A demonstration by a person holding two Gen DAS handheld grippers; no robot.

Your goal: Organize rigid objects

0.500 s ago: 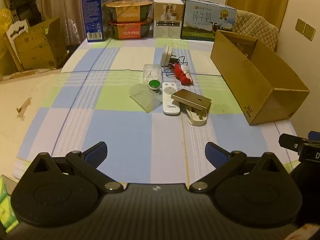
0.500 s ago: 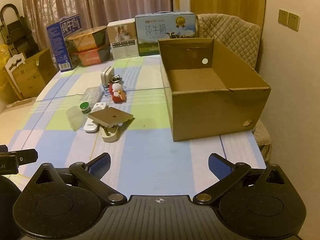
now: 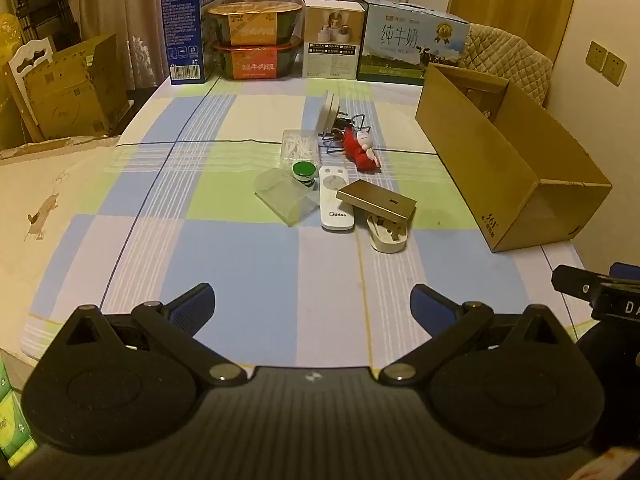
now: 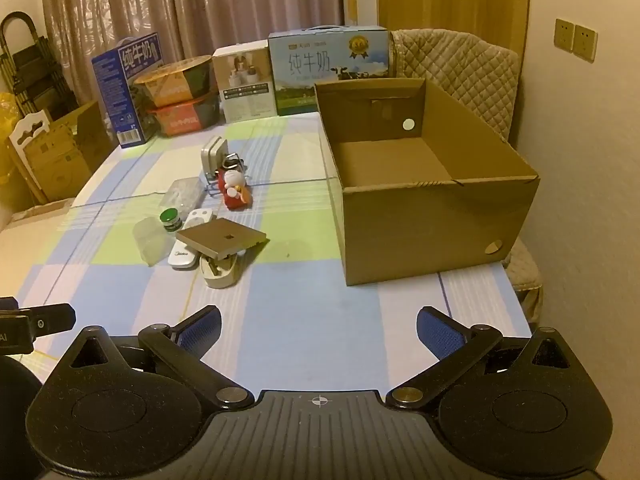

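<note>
Left hand-held gripper point(image 3: 312, 304) open, white remote point(image 3: 336, 204) well ahead

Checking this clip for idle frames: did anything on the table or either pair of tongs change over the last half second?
Nothing visibly changed. Both tongs, left and right, hang open and empty above the tablecloth, the cluster around the white remote lies untouched, and the cardboard box is empty.

White remote point(image 3: 335, 199), tilted gold flat box point(image 3: 376, 201) and green-lidded jar point(image 3: 303, 171) clustered mid-table; brown carton point(image 4: 432, 184) open, empty.
</note>
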